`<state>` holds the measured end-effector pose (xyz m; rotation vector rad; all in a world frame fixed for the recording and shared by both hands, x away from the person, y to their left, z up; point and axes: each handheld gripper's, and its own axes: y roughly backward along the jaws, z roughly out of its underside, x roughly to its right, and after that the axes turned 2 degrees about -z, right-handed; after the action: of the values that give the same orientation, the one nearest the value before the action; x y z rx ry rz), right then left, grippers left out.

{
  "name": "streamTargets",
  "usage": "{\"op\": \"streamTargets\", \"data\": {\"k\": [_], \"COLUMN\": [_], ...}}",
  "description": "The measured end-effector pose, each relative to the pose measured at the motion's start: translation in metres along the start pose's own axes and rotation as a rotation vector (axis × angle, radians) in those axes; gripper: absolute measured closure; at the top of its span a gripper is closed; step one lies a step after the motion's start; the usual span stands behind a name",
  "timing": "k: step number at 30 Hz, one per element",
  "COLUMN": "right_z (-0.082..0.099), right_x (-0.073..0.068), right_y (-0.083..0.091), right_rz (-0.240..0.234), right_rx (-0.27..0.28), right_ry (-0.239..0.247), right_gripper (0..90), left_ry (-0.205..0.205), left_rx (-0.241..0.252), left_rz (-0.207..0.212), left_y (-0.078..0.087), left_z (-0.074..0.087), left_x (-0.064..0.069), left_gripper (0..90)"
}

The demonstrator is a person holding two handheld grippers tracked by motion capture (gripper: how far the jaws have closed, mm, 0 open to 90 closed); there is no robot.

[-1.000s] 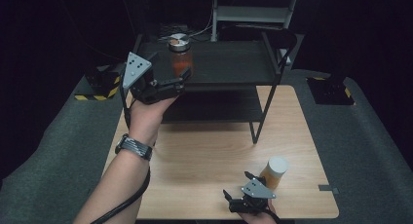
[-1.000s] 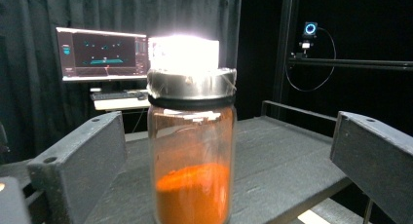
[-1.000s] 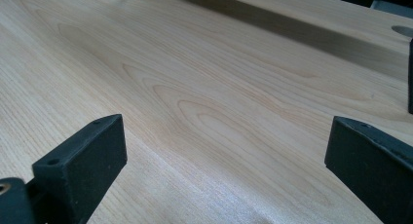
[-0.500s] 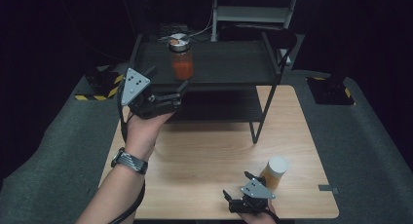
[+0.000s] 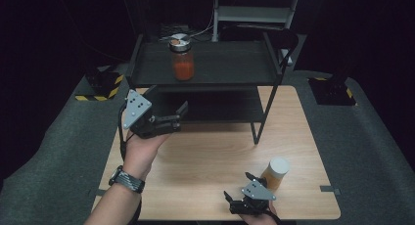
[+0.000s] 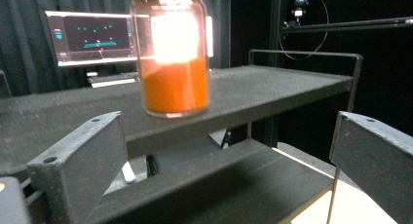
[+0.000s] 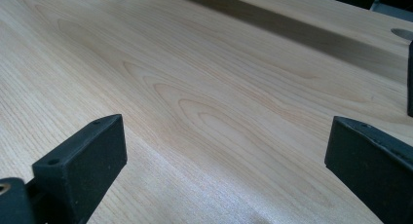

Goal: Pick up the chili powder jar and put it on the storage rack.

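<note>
A glass jar [image 5: 182, 63] with orange contents and a metal lid stands on the top shelf of a black rack [image 5: 230, 63]. My left gripper [image 5: 169, 100] is open and empty. It hovers in front of the rack at lower-shelf height, well short of the jar. The left gripper view looks up at the jar [image 6: 173, 53] between the wide-apart jaws of that gripper [image 6: 226, 151]. My right gripper [image 5: 238, 187] rests open near the table's front edge, beside a small orange bottle [image 5: 275, 173] with a white cap. The right gripper view has the gripper [image 7: 224, 160] over bare wood [image 7: 209, 87].
The rack has a lower shelf [image 6: 219, 185] and thin legs [image 5: 259, 122] standing on the wooden table [image 5: 205, 156]. Grey padding [image 5: 362, 146] surrounds the table. A monitor [image 6: 92, 36] glows behind the rack.
My left gripper has drawn back from the jar, down and toward the person, its jaws open. The jar stays on the top shelf. The right gripper has not moved.
</note>
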<state>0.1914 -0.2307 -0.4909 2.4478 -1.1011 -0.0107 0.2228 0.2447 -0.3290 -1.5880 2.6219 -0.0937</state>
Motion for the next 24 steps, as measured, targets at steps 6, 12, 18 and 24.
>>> {"op": "streamTargets", "data": {"k": [6, 12, 18, 24], "right_z": [0.0, 0.0, 0.0, 0.0], "right_x": [0.0, 0.0, -0.001, -0.001], "right_y": [0.0, 0.0, 0.0, 0.0], "right_rz": [0.0, 0.001, 0.001, 0.002], "right_rx": [0.0, -0.001, -0.002, -0.001], "right_ry": [0.002, 0.004, 0.004, 0.005], "right_gripper": [0.8, 0.8, 0.8, 0.8], "left_ry": [-0.037, -0.036, -0.021, -0.013], "left_rx": [-0.022, -0.043, -0.074, -0.101], "left_rz": [-0.015, 0.005, 0.011, 0.03], "left_y": [0.007, 0.016, 0.022, 0.03], "left_z": [0.01, 0.026, 0.04, 0.06], "left_x": [0.008, 0.013, 0.016, 0.018], "left_gripper": [0.3, 0.3, 0.3, 0.3]}}
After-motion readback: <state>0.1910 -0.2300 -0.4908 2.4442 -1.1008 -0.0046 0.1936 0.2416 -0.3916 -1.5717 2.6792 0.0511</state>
